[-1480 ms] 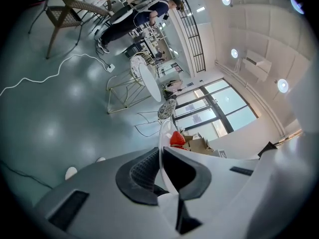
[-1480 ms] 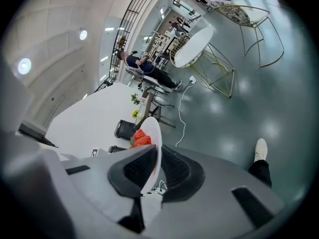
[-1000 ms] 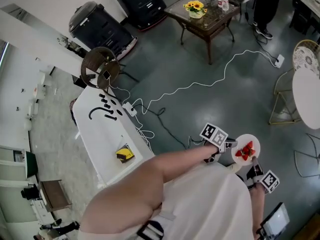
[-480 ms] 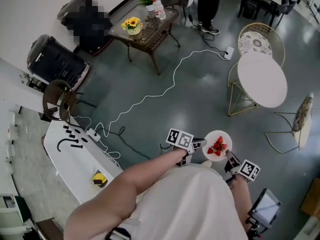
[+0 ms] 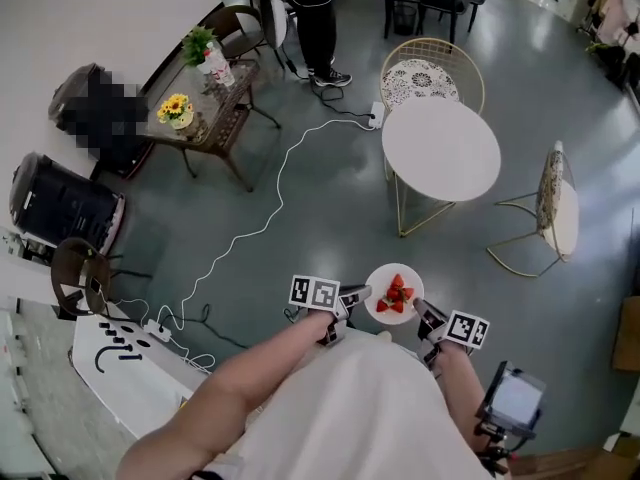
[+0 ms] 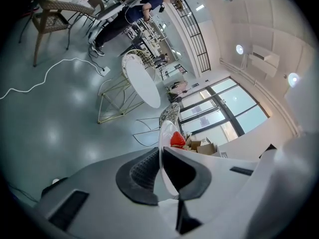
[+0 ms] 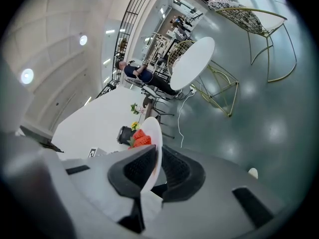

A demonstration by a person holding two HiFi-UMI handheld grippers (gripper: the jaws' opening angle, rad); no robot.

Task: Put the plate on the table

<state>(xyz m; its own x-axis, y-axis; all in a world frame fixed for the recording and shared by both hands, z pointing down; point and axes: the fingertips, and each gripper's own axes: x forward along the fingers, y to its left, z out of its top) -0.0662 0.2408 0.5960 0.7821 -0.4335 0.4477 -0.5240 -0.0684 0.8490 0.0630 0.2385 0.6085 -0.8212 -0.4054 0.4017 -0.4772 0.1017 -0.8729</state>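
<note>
Grey shiny floor [image 5: 330,218] all round us, with a white cable [image 5: 272,200] snaking across it, a dark side table [image 5: 215,120] with sunflowers [image 5: 176,106] off to the upper left, and the round white table [image 5: 441,150] up ahead beside a gold wire chair [image 5: 430,68]. We've got the plate [image 5: 374,300] up in the air between our two claws, over the floor and well apart from that round table, so it isn't set down on anything. It's a small white plate with a few strawberries [image 5: 394,295] piled in the middle. Our left gripper [image 5: 356,295] is pinched onto the plate's left rim: in the left gripper view the jaws are nearly together, with only the thin white rim edge-on between the ribbed pads. Our right gripper [image 5: 420,312] does the same on the right rim, jaws clamped on the edge with the berries showing just past them. Plate looks about level in the head view. A person [image 5: 318,18] stands near the top edge, by some dark chairs.
</note>
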